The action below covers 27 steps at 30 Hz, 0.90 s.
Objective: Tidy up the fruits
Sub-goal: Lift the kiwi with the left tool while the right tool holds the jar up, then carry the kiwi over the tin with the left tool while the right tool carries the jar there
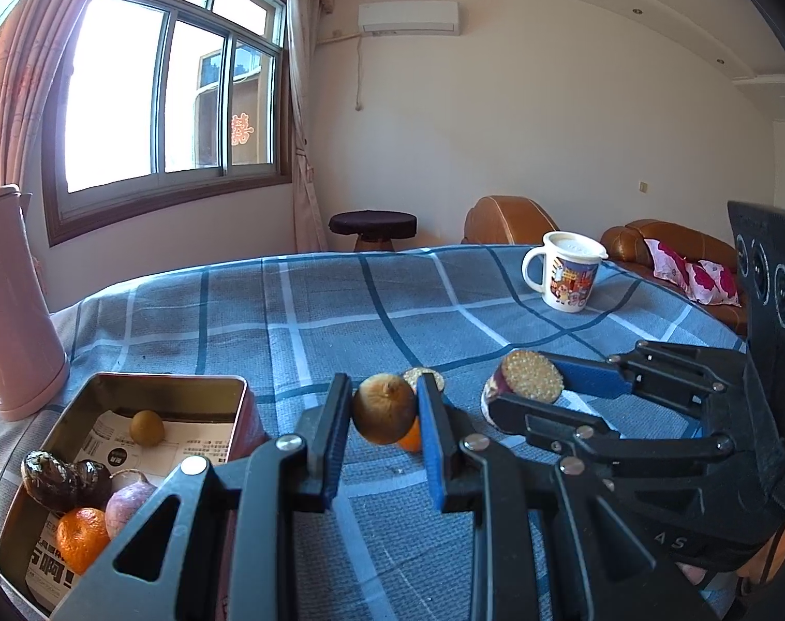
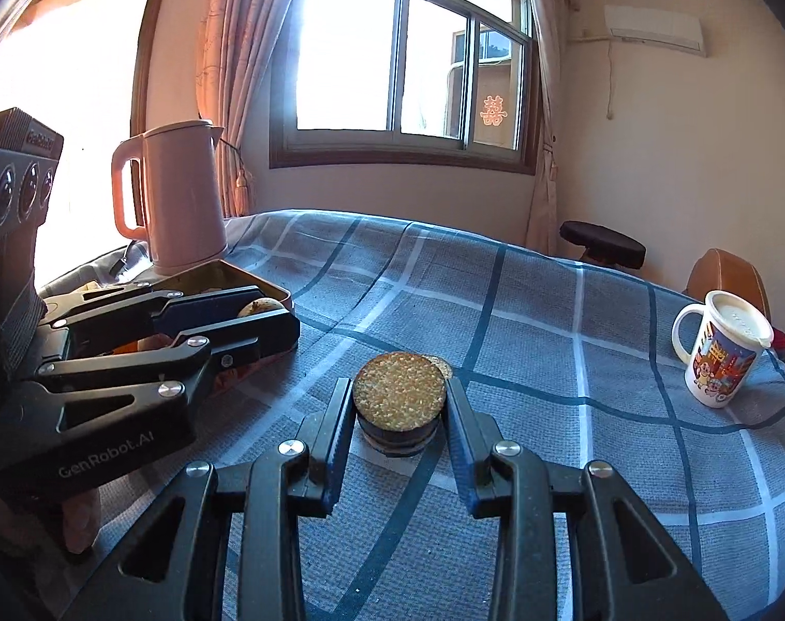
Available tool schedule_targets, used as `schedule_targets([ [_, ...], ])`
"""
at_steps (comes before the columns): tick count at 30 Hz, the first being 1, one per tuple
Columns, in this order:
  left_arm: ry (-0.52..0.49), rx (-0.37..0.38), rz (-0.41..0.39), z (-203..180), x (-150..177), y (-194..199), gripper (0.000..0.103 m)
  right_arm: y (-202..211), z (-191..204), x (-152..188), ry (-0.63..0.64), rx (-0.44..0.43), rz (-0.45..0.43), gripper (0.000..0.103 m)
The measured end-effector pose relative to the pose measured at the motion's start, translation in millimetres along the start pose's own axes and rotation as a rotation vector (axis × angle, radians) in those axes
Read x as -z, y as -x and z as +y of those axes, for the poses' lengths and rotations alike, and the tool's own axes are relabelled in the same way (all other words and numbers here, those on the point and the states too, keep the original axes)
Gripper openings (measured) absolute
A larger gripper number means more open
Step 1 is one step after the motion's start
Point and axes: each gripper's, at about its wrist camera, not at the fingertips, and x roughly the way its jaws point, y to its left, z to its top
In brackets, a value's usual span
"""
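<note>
orange (image 1: 412, 439) mostly hidden behind held brown fruit (image 1: 383, 415), pink kettle (image 1: 14, 305) cut off by left edge, tin's (image 1: 149, 382) paper print unreadable

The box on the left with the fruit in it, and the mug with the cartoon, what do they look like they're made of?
The box looks like thin metal, a tin: its inner walls have a dull golden sheen and reflect light, with a rolled rim. Printed paper lines its bottom. The mug looks like glazed ceramic or enamel, glossy white with a printed picture; its matte cream lid looks like plastic.
</note>
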Motion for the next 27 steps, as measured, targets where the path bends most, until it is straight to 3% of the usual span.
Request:
schedule_targets([
  [17, -0.033, -0.017, -0.073, -6, 3, 16, 0.027, 22, 1, 3, 0.005, 0.031, -0.125, 0.036],
  [27, -0.047, -0.026, -0.088, -5, 7, 29, 0.027, 20, 10, 2, 0.05, 0.058, -0.119, 0.036],
])
